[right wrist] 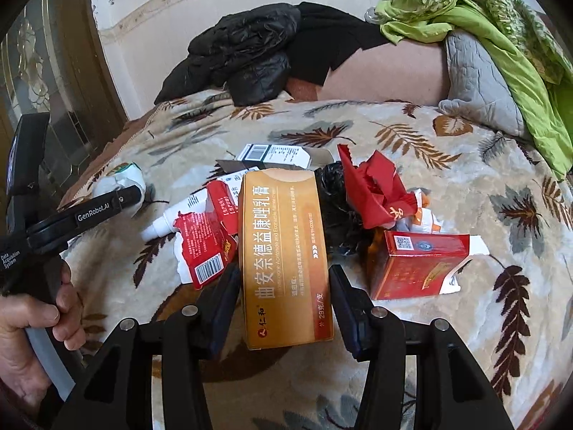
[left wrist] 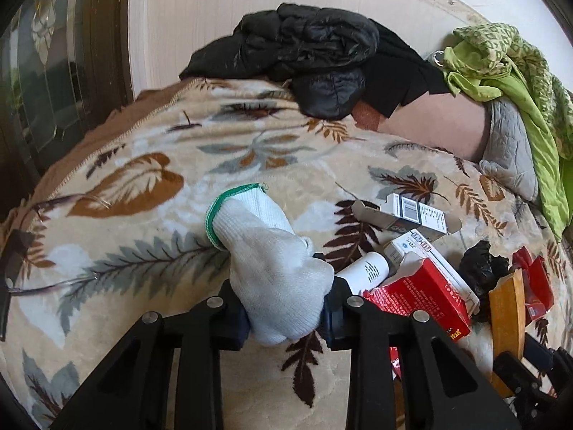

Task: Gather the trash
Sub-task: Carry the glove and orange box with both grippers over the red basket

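The left claw (left wrist: 286, 308) is clamped on a soft, light white glove (left wrist: 272, 261), while the right claw (right wrist: 284, 301) pinches a light, crushable orange carton (right wrist: 284, 258) across its narrow sides.

Five boxes (right wrist: 286, 261) — one white bottle (right wrist: 172, 218), one glove (left wrist: 265, 251), one black bag (left wrist: 480, 268).

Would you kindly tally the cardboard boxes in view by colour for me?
Red boxes: 2
White boxes: 2
Orange box: 1
Total: 5
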Tool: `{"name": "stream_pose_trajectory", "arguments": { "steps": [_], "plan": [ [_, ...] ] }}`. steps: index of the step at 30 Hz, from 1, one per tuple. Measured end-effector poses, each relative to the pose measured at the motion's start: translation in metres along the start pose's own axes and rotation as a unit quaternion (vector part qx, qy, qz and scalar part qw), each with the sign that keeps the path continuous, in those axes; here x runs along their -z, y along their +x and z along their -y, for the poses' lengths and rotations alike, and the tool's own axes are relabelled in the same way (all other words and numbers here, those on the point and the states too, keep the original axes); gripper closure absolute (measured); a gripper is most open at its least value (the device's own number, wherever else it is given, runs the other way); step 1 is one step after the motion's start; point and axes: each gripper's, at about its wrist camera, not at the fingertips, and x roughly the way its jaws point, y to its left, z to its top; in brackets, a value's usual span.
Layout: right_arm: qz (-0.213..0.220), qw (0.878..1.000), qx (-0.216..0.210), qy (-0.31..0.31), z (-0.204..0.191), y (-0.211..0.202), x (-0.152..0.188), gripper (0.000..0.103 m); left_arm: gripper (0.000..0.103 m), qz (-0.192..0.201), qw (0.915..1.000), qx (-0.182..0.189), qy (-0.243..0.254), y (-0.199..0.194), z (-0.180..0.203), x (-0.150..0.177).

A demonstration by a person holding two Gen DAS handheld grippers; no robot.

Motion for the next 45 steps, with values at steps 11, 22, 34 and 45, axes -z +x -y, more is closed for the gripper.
{"name": "stream_pose_trajectory", "arguments": {
  "steps": [11,22,34,45],
  "plan": [
    [0.015,1.000,-0.001,-0.005,-0.004,-0.005,0.002,0.049,0.076,-0.017,0.9948,0.077,-0.065,0.001,-0.027,-0.005],
    [0.032,0.999,-0.007,0.001,-0.002,-0.015,0.000,0.049,0.076,-0.014,0.9951,0.070,-0.068,0.000,-0.033,-0.004],
    [0.049,0.998,-0.001,0.032,0.013,-0.025,-0.003,0.049,0.076,0.063,0.9945,0.039,0.074,-0.039,0.040,0.010],
    [0.075,0.995,0.010,0.064,0.024,-0.051,0.003,0.049,0.076,0.087,0.9874,0.060,0.118,-0.065,0.070,0.026]
  ]
}}
